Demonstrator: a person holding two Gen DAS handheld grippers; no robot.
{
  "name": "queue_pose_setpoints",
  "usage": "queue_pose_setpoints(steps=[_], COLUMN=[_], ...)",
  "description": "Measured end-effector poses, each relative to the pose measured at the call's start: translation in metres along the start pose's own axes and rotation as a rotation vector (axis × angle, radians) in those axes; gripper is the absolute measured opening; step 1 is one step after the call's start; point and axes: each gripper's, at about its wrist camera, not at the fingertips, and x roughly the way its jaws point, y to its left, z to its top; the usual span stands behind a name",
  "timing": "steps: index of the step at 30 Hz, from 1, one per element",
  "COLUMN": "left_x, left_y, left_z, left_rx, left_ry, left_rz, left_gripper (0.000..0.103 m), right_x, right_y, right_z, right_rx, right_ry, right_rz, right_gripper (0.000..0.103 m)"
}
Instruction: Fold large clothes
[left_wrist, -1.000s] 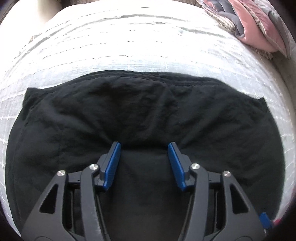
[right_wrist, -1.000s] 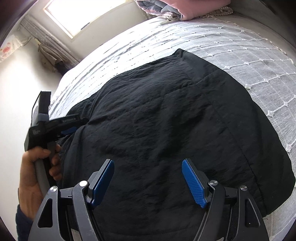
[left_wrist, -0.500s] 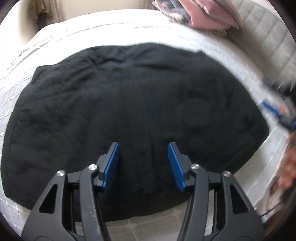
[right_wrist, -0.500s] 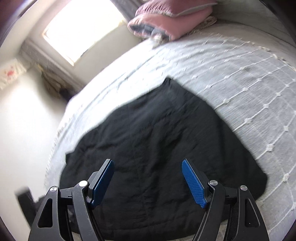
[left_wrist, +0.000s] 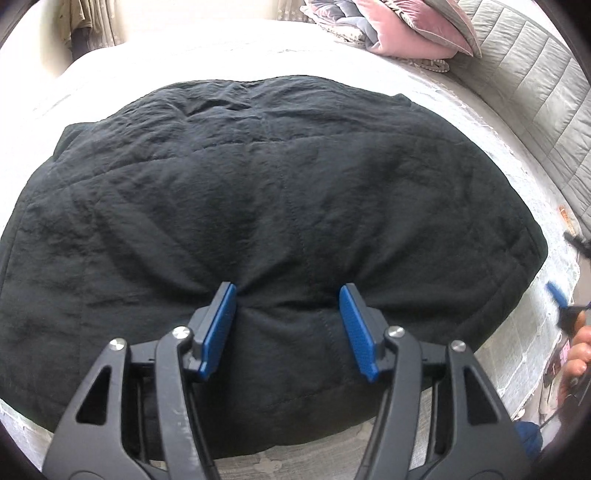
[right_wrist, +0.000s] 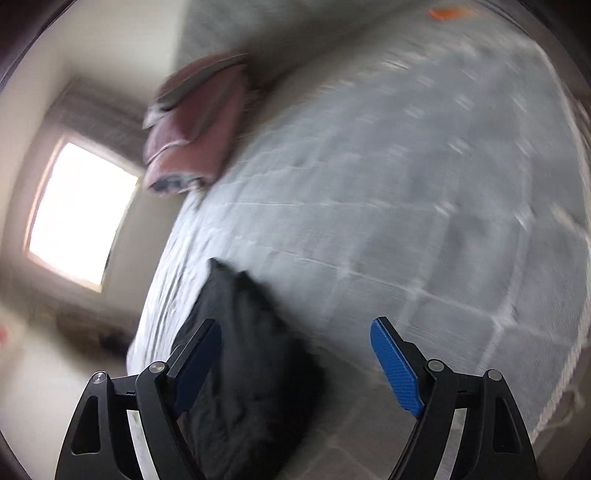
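Your left gripper (left_wrist: 288, 295), jaws just widening, presses a puckered ridge of the crinkled black garment (left_wrist: 258, 192) folded on the tufted white bedspread (left_wrist: 229, 48); your right gripper (right_wrist: 295, 332), blurred, just widened, holds nothing; bare quilt lies beyond.

garment (left_wrist: 258, 192) black | bedspread (right_wrist: 406, 221) white, grid-stitched | cushions (left_wrist: 410, 33) pink, grey | claw pads (left_wrist: 218, 328) blue

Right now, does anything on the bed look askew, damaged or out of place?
Nothing stands out. The folded black quilted garment lies flat on the pale grey bedspread, merely wrinkled; the pink cushions sit at the headboard.
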Motion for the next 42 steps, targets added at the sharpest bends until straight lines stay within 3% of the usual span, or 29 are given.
queue_pose_setpoints(steps=[2, 4, 8, 11, 16, 21, 32, 35, 39, 42], left_x=[0.000, -0.001, -0.002, -0.002, -0.002, -0.002, -0.002, -0.002, -0.002, -0.002], left_y=[0.000, 0.001, 0.004, 0.004, 0.005, 0.004, 0.003, 0.003, 0.003, 0.003], left_z=[0.000, 0.000, 0.001, 0.001, 0.001, 0.001, 0.002, 0.002, 0.002, 0.002], left_rx=[-0.003, -0.004, -0.012, -0.010, -0.008, -0.007, -0.005, -0.005, -0.003, -0.004], left_ry=[0.001, 0.003, 0.006, 0.006, 0.005, 0.004, 0.003, 0.003, 0.003, 0.003], left_rz=[-0.004, -0.014, -0.025, -0.022, -0.015, -0.011, -0.006, -0.006, -0.004, -0.005], left_gripper=[0.060, 0.060, 0.060, 0.060, 0.060, 0.060, 0.060, 0.060, 0.060, 0.060], right_x=[0.011, 0.027, 0.050, 0.062, 0.067, 0.085, 0.095, 0.097, 0.091, 0.087], right_y=[-0.024, -0.035, -0.021, -0.008, 0.003, 0.008, 0.030, 0.033, 0.038, 0.048], right_z=[0.003, -0.001, -0.019, -0.034, -0.042, -0.050, -0.058, -0.062, -0.063, -0.064], right_rx=[0.111, 0.197, 0.180, 0.127, 0.066, 0.096, 0.034, 0.013, -0.025, -0.075], right_ry=[0.054, 0.138, 0.267, 0.322, 0.324, 0.390, 0.365, 0.371, 0.354, 0.332], right_rz=[0.027, 0.122, 0.207, 0.182, 0.154, 0.232, 0.198, 0.183, 0.199, 0.205], right_gripper=[0.084, 0.084, 0.084, 0.084, 0.084, 0.080, 0.068, 0.059, 0.033, 0.032])
